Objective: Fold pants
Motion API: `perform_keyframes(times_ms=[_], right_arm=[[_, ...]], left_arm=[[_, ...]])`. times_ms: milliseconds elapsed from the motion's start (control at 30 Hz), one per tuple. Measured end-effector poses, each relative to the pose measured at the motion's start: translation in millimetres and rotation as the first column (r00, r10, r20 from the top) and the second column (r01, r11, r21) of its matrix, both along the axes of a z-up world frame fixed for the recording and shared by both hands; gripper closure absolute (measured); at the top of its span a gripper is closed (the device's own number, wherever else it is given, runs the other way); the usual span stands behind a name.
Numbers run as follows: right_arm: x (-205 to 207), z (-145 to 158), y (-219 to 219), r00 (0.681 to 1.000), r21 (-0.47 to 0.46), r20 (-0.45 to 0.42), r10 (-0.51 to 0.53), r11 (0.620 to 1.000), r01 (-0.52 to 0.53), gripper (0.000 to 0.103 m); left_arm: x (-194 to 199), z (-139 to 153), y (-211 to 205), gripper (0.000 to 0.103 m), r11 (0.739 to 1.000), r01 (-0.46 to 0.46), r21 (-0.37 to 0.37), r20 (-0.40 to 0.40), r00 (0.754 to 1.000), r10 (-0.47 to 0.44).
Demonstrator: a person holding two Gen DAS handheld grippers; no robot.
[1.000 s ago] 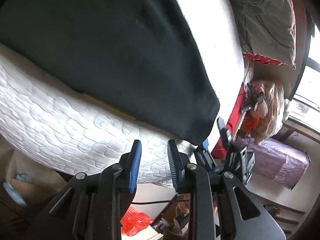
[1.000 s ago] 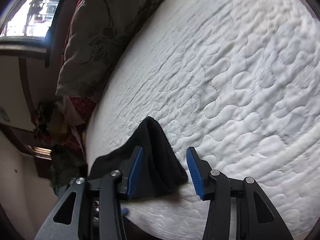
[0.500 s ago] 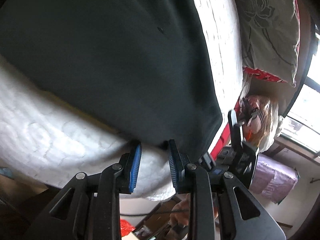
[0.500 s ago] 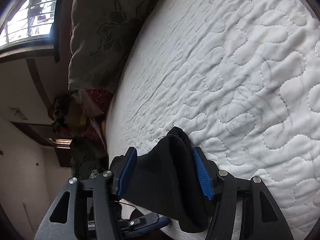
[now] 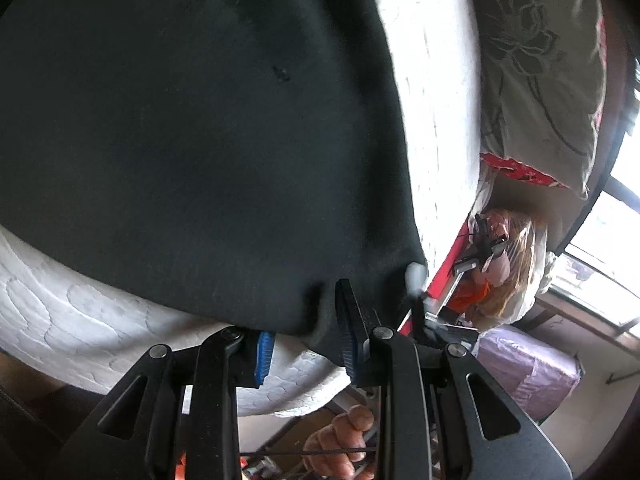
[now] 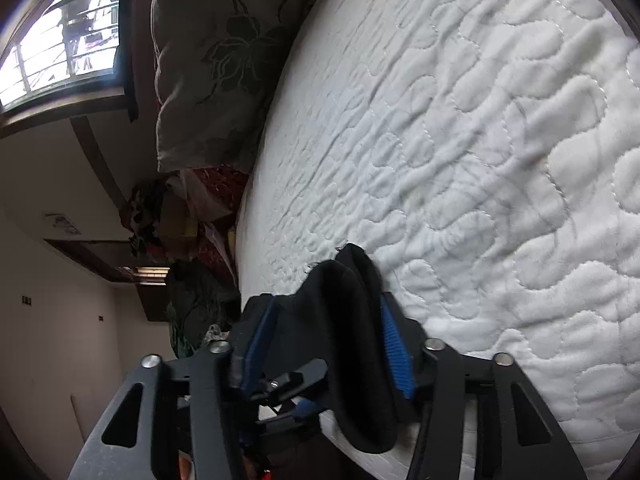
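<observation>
Left tool (image 5: 306, 338) at pants (image 5: 192, 120) hem — on mattress (image 5: 80, 320).

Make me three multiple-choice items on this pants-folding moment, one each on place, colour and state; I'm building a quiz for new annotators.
1. Where do the black pants lie?
A. On the white quilted mattress
B. On a wooden floor
C. Inside a basket

2. What colour are the pads of the right gripper?
A. Red
B. Blue
C. Yellow

3. What is between the right gripper's fingers?
A. Nothing
B. The floral pillow
C. A bunched fold of the pants

Answers:
1 A: the left wrist view shows the dark cloth spread over the quilted white surface.
2 B: both pads show blue in the right wrist view.
3 C: black cloth fills the gap between the pads, which have just been closing on it; the pillow lies far off near the window.
</observation>
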State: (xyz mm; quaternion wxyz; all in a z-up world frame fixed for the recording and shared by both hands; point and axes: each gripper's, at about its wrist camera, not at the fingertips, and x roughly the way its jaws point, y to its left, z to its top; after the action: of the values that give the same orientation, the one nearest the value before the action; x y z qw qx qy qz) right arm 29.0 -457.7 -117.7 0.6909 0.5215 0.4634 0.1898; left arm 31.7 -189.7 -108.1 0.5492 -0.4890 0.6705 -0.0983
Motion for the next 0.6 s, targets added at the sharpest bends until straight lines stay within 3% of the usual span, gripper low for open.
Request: perform_keyframes(times_ms=[100, 200, 333, 600], right_arm=[[-5.2, -6.6, -2.0, 0.998, -0.050, -0.050, -0.036, 0.998, 0.034, 0.089], [-7.3, -0.1, 1.2, 0.996, -0.108, -0.066, -0.057, 0.993, 0.050, 0.090], [-10.8, 29.5, 11.9, 0.998, -0.195, -0.041, -0.040, 0.980, 0.031, 0.090], [-21.7, 67.5, 30.7, 0.997, -0.324, -0.072, -0.018, 0.946, -0.006, 0.090]], left_arm=[[0.9, -1.6, 1.7, 0.092, 1.000, 0.010, 0.003, -0.052, 0.999, -0.010], [-2.8, -0.8, 10.9, 0.098, 0.998, 0.007, -0.067, -0.091, 0.996, -0.013], [-1.6, 14.5, 17.9, 0.098, 0.994, 0.036, -0.104, -0.044, 0.998, -0.041], [-7.8, 15.3, 31.5, 0.098, 0.982, 0.027, -0.188, -0.063, 0.997, -0.039]])
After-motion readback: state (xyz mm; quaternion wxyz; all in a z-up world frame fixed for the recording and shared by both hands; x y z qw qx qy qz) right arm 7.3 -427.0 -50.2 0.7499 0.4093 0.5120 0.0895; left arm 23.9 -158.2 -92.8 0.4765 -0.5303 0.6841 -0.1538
